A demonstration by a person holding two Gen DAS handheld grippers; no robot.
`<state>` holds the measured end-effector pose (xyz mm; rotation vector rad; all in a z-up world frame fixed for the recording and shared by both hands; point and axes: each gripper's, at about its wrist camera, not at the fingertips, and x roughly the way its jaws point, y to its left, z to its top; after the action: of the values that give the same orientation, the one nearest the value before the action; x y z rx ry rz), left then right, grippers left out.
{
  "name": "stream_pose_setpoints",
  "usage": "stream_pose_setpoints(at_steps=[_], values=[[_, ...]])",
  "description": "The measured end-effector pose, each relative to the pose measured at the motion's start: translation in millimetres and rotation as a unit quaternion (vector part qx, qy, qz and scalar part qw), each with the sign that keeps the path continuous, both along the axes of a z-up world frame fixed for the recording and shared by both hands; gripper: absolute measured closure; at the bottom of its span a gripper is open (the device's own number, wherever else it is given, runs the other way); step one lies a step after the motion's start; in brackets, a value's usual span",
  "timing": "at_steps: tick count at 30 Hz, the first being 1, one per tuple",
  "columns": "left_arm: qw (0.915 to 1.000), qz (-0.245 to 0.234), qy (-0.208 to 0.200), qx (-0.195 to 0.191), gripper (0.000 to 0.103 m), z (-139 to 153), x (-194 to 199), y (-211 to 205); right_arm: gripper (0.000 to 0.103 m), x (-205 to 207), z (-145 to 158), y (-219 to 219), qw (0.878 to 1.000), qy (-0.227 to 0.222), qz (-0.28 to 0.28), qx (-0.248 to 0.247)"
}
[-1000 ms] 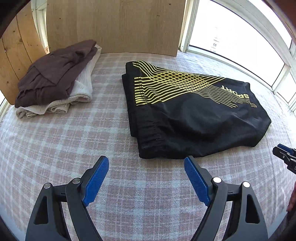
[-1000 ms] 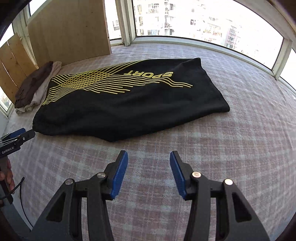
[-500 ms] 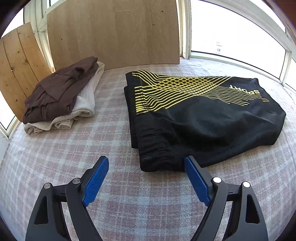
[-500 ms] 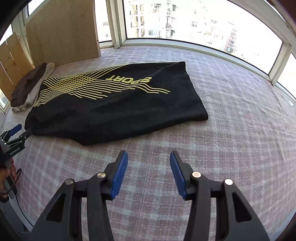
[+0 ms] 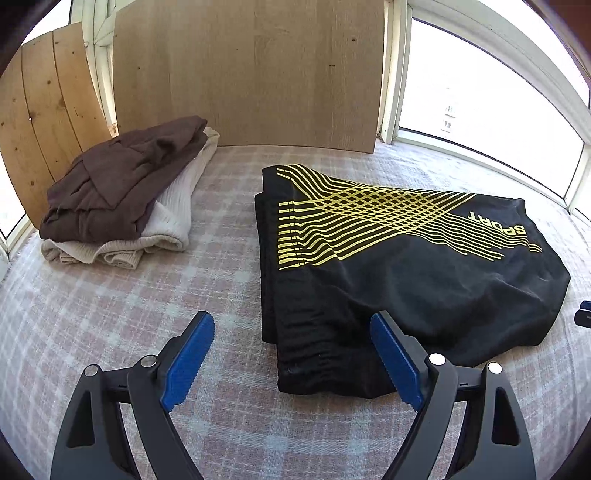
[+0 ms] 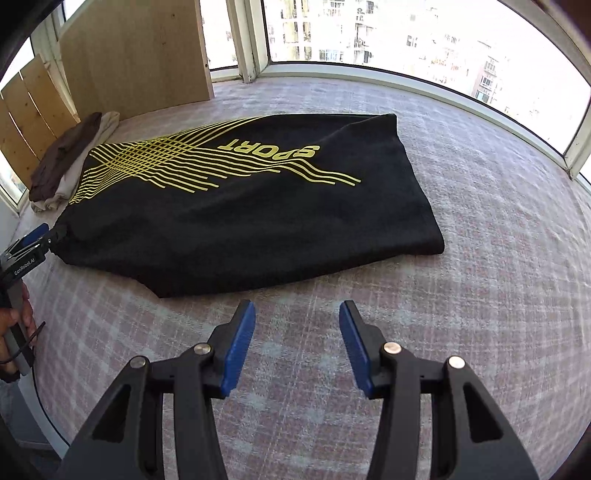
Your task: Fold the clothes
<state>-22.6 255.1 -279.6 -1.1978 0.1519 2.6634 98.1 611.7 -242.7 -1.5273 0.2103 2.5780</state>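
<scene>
checked pink-and-white cloth (image 6: 480, 229) covers the work surface, with windows (image 6: 369, 33) behind and two wood boards (image 5: 251, 74) propped at the far left corner. one pair of black shorts (image 5: 406, 280) with yellow lines and "sport" lettering lies flat near the middle, waistband toward the left. two folded garments sit stacked just beside the boards: one brown (image 5: 122, 181) on one cream (image 5: 173, 214), well apart from the shorts. left gripper (image 5: 291, 363): jaws spread wide and opening, straddling the near waistband corner, pads not pressing on it. right gripper (image 6: 297, 347): jaws partly spread, empty, over bare cloth just short of the shorts' near edge. nothing blocks either gripper.
</scene>
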Motion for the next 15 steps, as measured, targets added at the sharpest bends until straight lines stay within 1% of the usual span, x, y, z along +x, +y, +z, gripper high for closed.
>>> stream_pose_setpoints(at_steps=[1,2,4,6,7,9,10,11,14,15], values=[[0.9999,0.002,-0.009,-0.007,0.017,-4,-4,1,0.056,-2,-2,1,1.0,-0.002,0.001,-0.001],[0.9997,0.003,-0.022,-0.003,0.017,-8,-7,1,0.056,-5,-3,2,1.0,-0.003,0.003,-0.001],[0.999,0.002,-0.04,0.021,0.018,-12,-9,-3,0.056,-11,-6,4,1.0,-0.004,0.005,0.0],[0.998,0.007,-0.048,0.04,0.025,-14,-8,-6,0.056,-18,-10,12,1.0,-0.006,0.001,-0.002],[0.9975,0.009,-0.052,0.047,0.036,-14,-7,-7,0.056,-20,-12,19,1.0,-0.007,-0.006,-0.008],[0.9972,0.006,-0.055,0.049,0.043,-13,-4,-5,0.056,-22,-16,36,0.999,-0.006,-0.025,-0.025],[0.9972,0.004,-0.057,0.049,0.048,-13,-3,-3,0.056,-21,-18,46,0.999,-0.005,-0.037,-0.036],[0.997,0.001,-0.06,0.049,0.051,-12,-2,-2,0.056,-21,-19,56,0.998,-0.003,-0.049,-0.047],[0.9968,0.003,-0.067,0.044,0.052,-11,-2,0,0.056,-12,-21,79,0.995,0.004,-0.076,-0.065],[0.9969,0.007,-0.068,0.039,0.05,-10,-1,-1,0.056,-9,-22,86,0.994,0.005,-0.084,-0.068]])
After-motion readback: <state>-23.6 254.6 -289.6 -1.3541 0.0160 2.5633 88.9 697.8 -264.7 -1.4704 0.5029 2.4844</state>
